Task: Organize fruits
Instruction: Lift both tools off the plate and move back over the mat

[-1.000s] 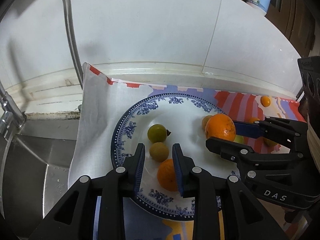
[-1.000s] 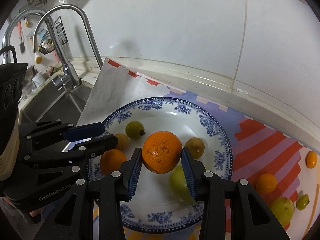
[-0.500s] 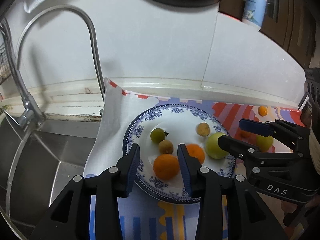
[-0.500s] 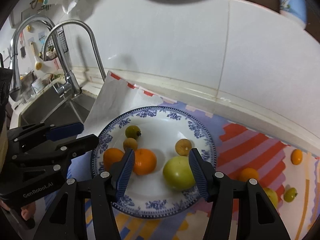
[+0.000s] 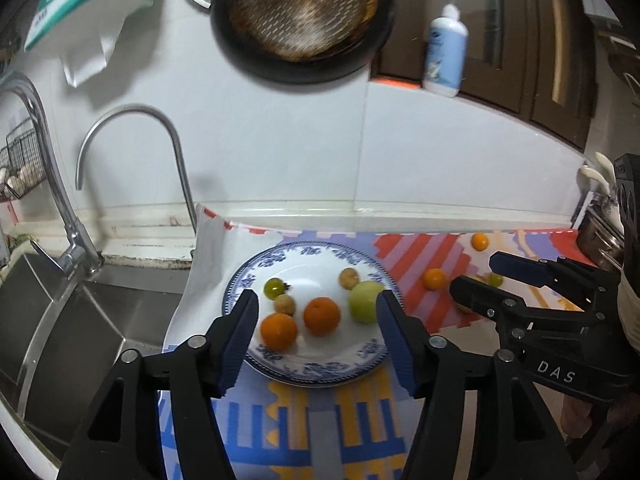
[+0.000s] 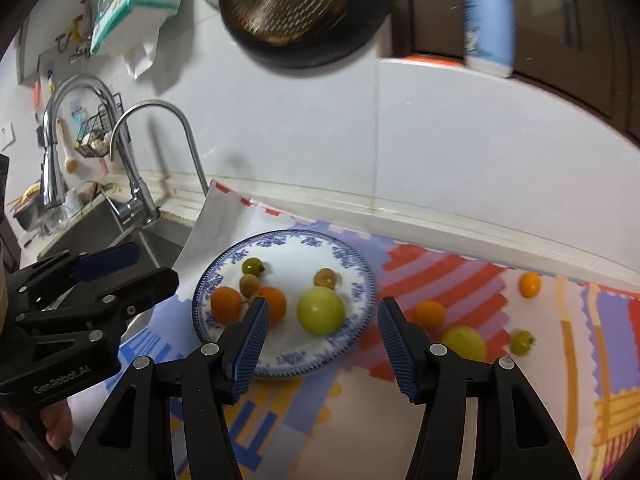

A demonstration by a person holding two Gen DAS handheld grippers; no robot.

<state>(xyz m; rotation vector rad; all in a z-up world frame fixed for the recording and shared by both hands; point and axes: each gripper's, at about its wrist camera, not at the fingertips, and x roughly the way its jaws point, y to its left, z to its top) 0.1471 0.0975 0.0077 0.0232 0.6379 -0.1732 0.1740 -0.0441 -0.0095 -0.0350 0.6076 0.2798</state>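
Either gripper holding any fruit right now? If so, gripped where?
Nothing is held. The left gripper is opening with no fruit between its fingers, and the right gripper is open and empty. Both oranges lie on the blue-patterned plate.

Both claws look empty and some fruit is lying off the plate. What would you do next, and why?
Probably send the right gripper, open and empty, to the small orange on the cloth beside the plate. It looks like the nearest of the four fruits outside the plate.
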